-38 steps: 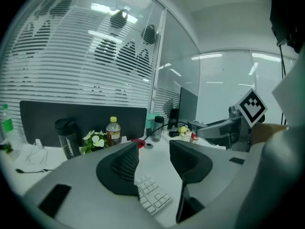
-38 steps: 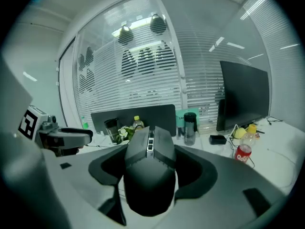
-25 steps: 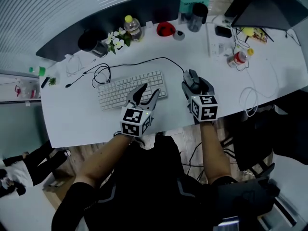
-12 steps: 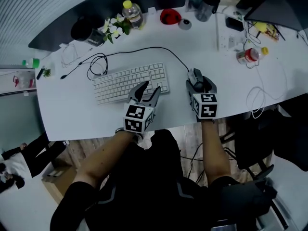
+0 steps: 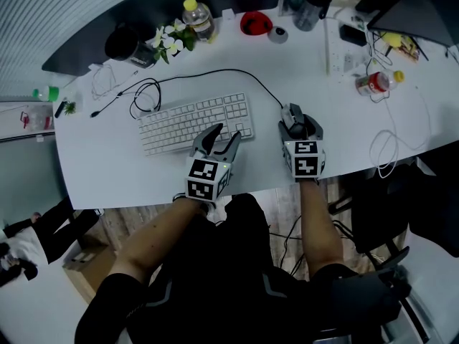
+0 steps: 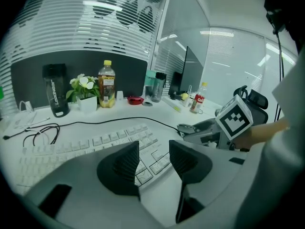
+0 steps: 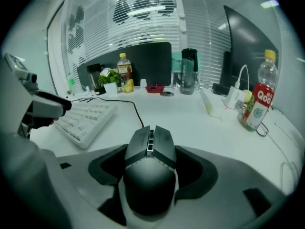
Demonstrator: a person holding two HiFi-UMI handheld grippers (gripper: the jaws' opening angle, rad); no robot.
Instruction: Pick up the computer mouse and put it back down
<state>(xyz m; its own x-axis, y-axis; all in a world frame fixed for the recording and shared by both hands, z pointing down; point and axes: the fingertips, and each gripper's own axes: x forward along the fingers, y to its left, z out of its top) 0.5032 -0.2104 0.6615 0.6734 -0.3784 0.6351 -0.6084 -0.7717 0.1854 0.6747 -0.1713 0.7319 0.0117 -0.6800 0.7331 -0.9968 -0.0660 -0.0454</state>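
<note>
The dark grey computer mouse (image 5: 291, 116) (image 7: 150, 161) lies between the jaws of my right gripper (image 5: 297, 124) (image 7: 152, 168). The pads press on its two sides, and it sits low at the white desk (image 5: 107, 170), near the front edge. Its black cord (image 5: 215, 72) runs back across the desk. My left gripper (image 5: 224, 135) (image 6: 155, 159) is open over the front right corner of the white keyboard (image 5: 190, 124) (image 6: 71, 147), with nothing between its fingers.
Along the back of the desk stand a black tumbler (image 5: 122, 45), white flowers (image 5: 168, 43), a yellow-capped bottle (image 5: 195, 18), a red object (image 5: 254, 24) and a dark cup (image 5: 312, 4). A red-labelled bottle (image 5: 373, 83) and a white cable (image 5: 387, 145) lie to the right.
Both grippers have sunk toward the desk. The mouse came down with the right gripper and stays between its jaws. The jaws look as wide as before.
</note>
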